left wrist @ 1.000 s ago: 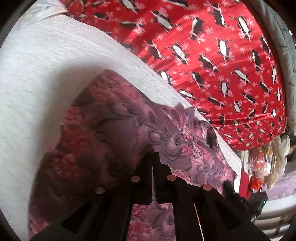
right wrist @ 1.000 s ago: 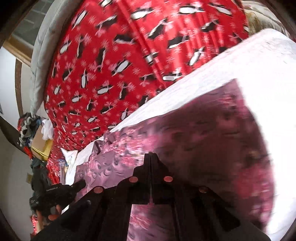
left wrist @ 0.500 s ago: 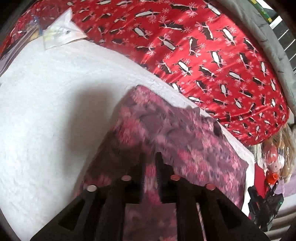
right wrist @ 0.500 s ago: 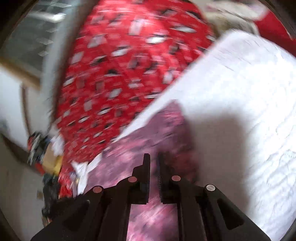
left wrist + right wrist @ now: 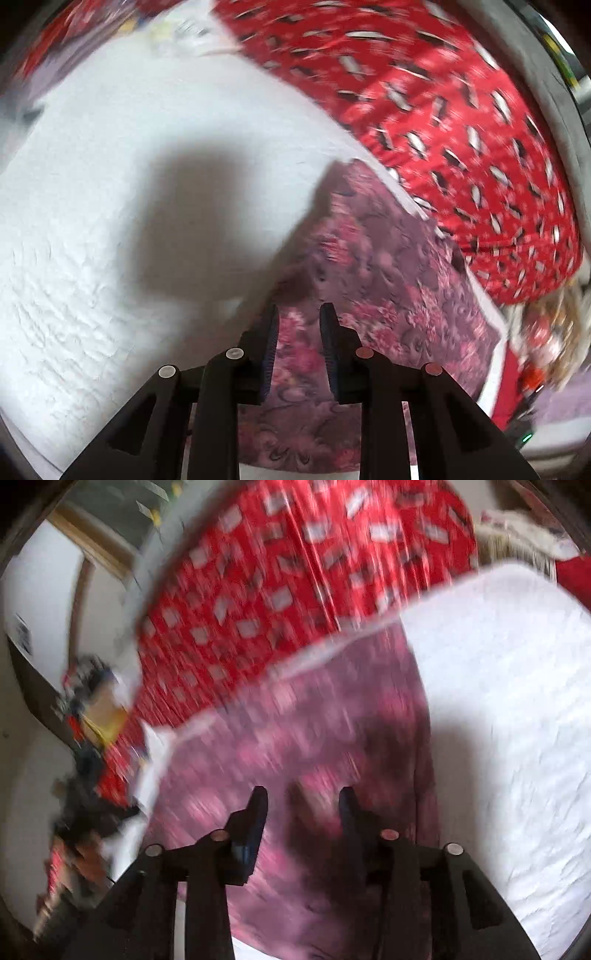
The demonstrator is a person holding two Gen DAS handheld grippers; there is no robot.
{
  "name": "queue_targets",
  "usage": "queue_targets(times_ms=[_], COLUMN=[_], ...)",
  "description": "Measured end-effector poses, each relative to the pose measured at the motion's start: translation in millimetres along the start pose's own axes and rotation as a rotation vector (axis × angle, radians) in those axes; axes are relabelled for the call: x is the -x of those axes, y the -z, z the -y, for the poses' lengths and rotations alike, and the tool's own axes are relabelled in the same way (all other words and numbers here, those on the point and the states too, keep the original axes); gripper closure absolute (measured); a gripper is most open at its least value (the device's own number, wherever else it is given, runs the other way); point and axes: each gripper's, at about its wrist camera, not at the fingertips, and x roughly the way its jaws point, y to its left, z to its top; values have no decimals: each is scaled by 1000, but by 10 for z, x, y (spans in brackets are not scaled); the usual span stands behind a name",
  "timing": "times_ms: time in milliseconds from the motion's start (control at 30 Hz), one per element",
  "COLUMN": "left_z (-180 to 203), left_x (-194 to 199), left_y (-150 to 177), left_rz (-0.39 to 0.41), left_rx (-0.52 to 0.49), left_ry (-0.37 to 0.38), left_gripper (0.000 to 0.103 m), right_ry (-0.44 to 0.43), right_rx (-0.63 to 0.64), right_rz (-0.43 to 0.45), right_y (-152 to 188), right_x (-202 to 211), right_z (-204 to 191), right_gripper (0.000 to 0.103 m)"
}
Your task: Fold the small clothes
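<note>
A small pink and purple floral garment [image 5: 388, 280] lies flat on the white textured cloth [image 5: 110, 221]. In the left wrist view my left gripper [image 5: 297, 315] is open and empty, just above the garment's left edge. In the right wrist view the same garment [image 5: 295, 731] is blurred by motion. My right gripper [image 5: 303, 799] is open and empty above the garment's near part, with the white cloth [image 5: 517, 720] to its right.
A red blanket with a penguin print [image 5: 461, 110] lies beyond the white cloth and also shows in the right wrist view [image 5: 277, 572]. Cluttered items sit at the far right of the left view [image 5: 543, 332] and the far left of the right view [image 5: 85, 701].
Both grippers were shut on the garment a second ago. They have opened, let it go and pulled back. The garment now lies flat on the white cloth.
</note>
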Motion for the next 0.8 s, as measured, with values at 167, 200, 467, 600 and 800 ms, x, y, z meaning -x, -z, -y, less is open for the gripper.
queue_targets(times_ms=[167,200,467,600,800], left_z=[-197,-204,-90,108,225], left_x=[26,-17,-587,-622,-561], left_y=[-149,-164,-232,-162,-138], left_rz=[-11,-18,-130,-130,-135], left_rx=[70,76,-15,-160,-146], left_ry=[38,49,54,31,5], left_gripper=[79,74,37,31,89], right_ry=[-47,-68,-64,-89,-112], right_rx=[2,30,155,152,143], right_rz=[62,66,-58,31,44], right_y=[-75,-114,-178,-38,-35], right_x=[96,81,-595,-680,-668], right_z=[-216,-336,-714,-612,-574], right_gripper=[64,64,68,69,69])
